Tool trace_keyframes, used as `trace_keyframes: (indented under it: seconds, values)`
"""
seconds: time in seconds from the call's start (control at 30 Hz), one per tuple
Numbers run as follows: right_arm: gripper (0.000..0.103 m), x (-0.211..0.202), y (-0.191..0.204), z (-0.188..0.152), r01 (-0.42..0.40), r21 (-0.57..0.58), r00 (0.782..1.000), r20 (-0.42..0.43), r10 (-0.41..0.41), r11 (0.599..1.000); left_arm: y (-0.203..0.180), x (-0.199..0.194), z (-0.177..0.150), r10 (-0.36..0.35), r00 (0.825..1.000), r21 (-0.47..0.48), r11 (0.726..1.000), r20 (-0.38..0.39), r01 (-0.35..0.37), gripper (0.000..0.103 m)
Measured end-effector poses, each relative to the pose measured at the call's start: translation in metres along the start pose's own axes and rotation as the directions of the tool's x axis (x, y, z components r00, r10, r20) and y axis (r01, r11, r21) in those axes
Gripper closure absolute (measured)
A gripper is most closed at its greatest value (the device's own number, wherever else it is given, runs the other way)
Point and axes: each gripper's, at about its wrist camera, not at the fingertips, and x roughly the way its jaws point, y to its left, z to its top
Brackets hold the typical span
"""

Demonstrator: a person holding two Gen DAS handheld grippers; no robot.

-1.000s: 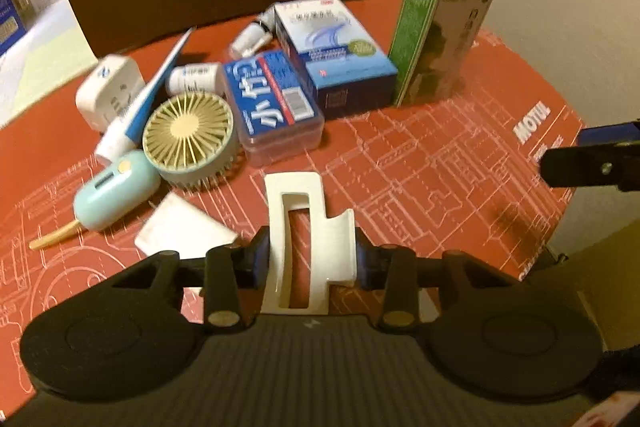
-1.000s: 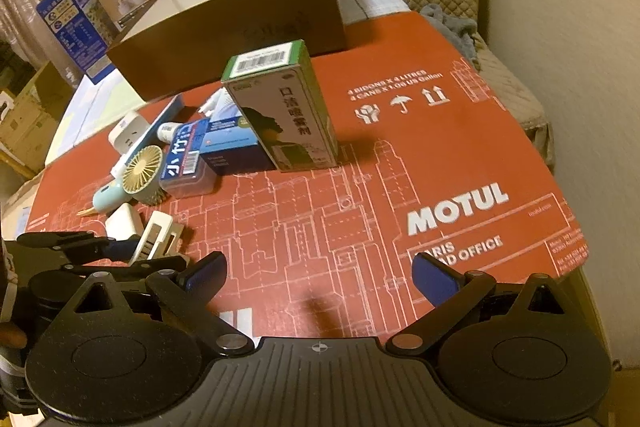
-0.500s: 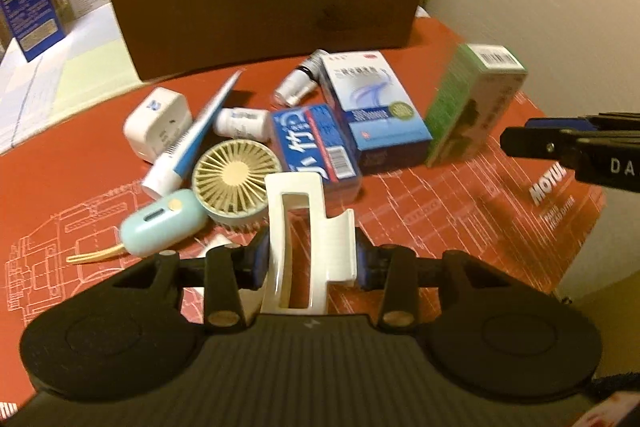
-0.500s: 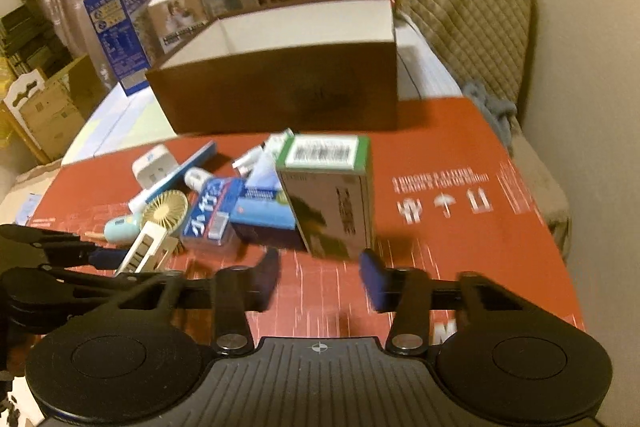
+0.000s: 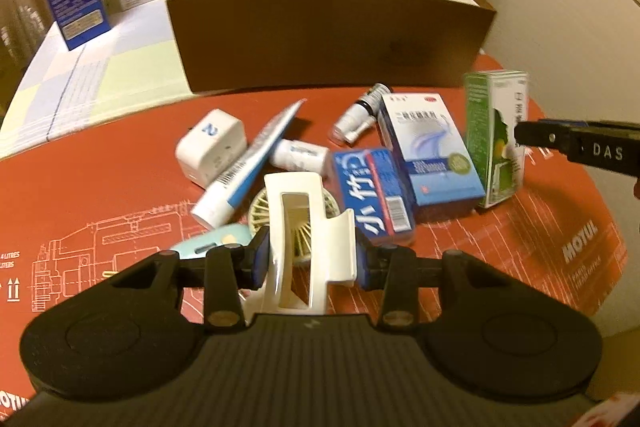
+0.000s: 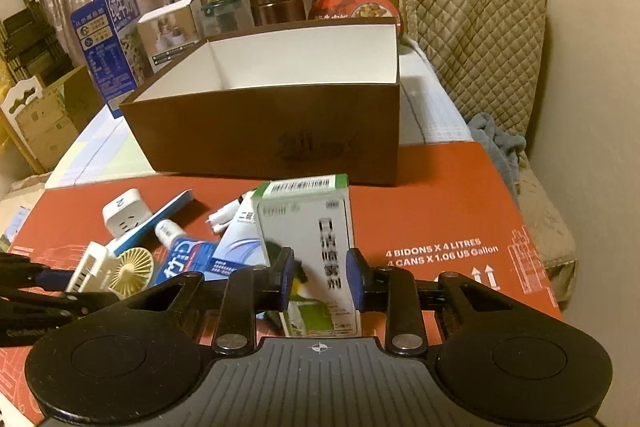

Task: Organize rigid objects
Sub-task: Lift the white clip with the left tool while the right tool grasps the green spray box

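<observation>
Grippers both loaded: left gripper [image 5: 308,261] pinches a white plastic hair claw [image 5: 306,227], right gripper [image 6: 320,277] clamps the upright green-and-white carton [image 6: 310,247] mid-bench. Best carried level over the open brown cardboard box's [image 6: 276,131] near wall at the far edge before release.

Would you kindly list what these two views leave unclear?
- Left wrist view: the cream round fan sits largely behind the white plastic hair clip.
- Right wrist view: the brown open cardboard box hides its floor behind its front wall.
- Both views: the green-and-white carton print is blurred.
</observation>
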Motion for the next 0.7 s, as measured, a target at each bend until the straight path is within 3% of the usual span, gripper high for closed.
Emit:
trace_keyframes:
  seconds: [0.1,0.17,0.27,0.7]
  values:
    - [0.075,0.009,-0.004,0.004,-0.028,0.001,0.999,-0.03,0.028,1.0,0.003,0.001,0.005,0.019,1.0,-0.023,1.0,0.0,-0.019,0.067]
    - [0.061,0.016,-0.005,0.005,-0.036,-0.008,0.998,-0.052,0.035,0.999,0.006,0.003,0.007,0.033,0.999,-0.039,0.999,-0.002,-0.033,0.067]
    - [0.052,0.026,-0.01,0.006,-0.014,-0.014,0.998,-0.063,0.013,1.0,0.01,0.005,0.01,0.053,0.999,-0.062,0.997,-0.008,-0.054,0.067]
    - [0.05,0.082,-0.02,0.021,-0.012,0.008,0.984,-0.179,0.013,1.0,0.018,0.014,0.023,0.125,0.992,-0.139,0.982,-0.017,-0.127,0.067]
